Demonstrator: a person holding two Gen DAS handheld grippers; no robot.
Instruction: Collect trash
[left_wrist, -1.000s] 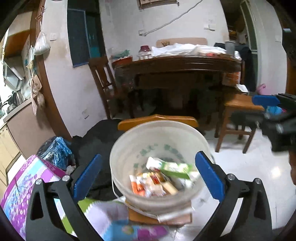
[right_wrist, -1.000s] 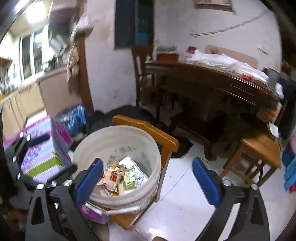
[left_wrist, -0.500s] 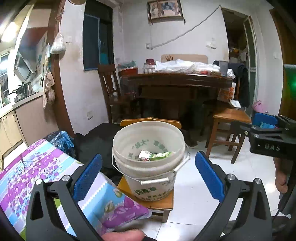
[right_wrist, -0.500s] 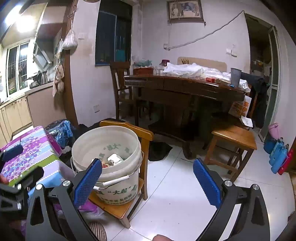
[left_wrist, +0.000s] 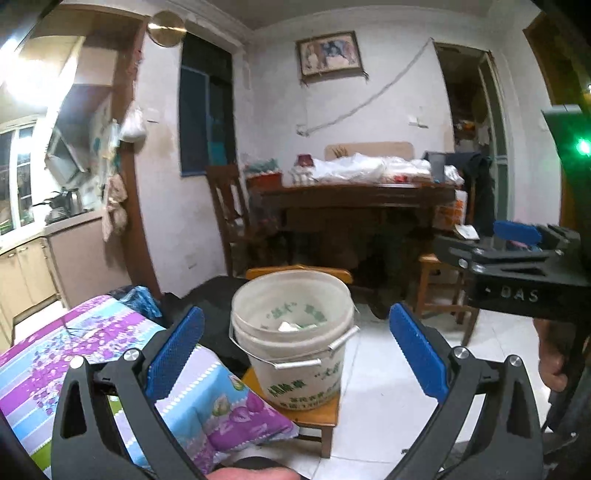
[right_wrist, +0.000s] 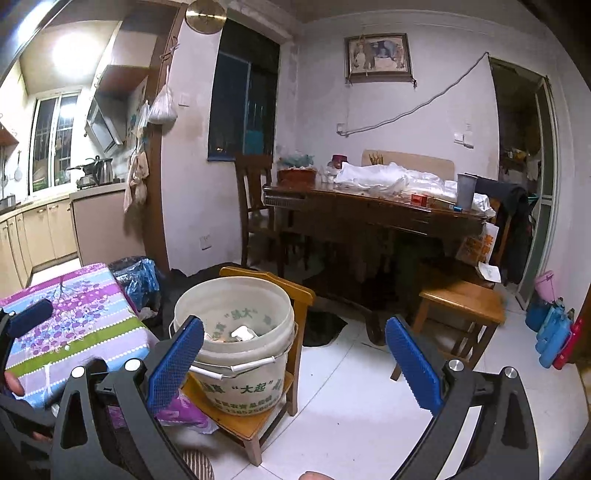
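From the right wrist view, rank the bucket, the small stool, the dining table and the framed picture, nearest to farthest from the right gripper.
1. Bucket, just past the left finger, on a low chair.
2. Stool, ahead on the right.
3. Table, centre, behind the stool.
4. Picture, high on the back wall.
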